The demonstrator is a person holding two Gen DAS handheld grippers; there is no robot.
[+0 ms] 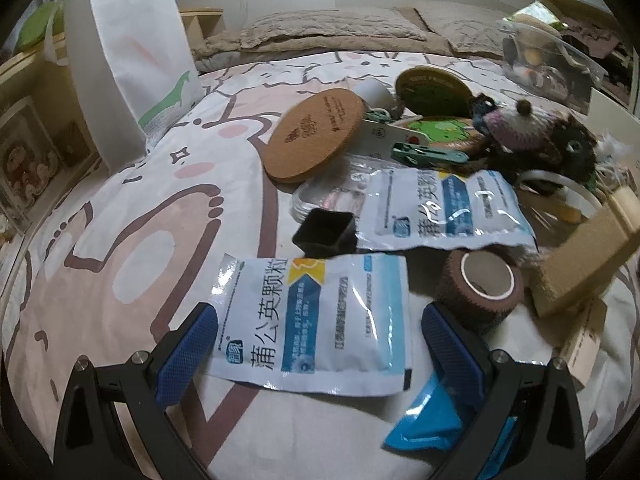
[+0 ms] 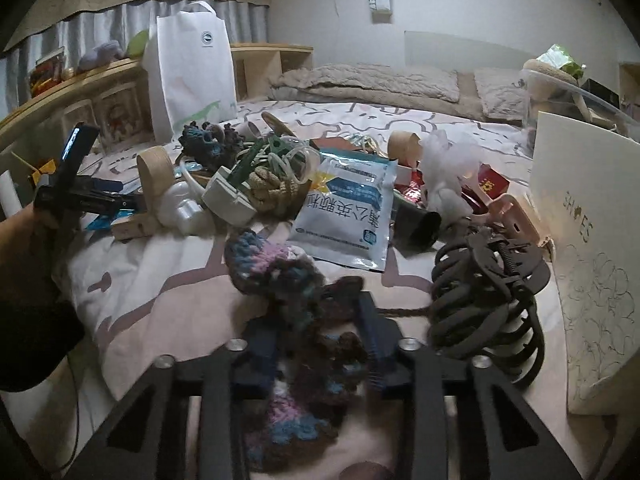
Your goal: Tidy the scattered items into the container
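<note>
Low in the right wrist view, the right gripper has its jaws pinched on a crocheted piece of blue, pink and brown yarn that lies on the bed; the yarn runs up between the blurred fingers toward the middle of the frame. Just right of it stands a dark claw clip, and beyond that, at the right edge, a white box with a flower drawing. Above the yarn lies a white-and-blue sachet, with a heap of hair ties, clips and small wooden parts to its left. At the far left a hand holds the other gripper. A white paper bag stands upright in the upper left. Along the bottom of the left wrist view, the left gripper is spread wide, its blue pads either side of a sachet without pressing it. A brown tape roll sits just beside the right finger, a black square cup above the sachet, and a cork coaster leans higher up. A clear container with things inside sits in the upper right.
</note>
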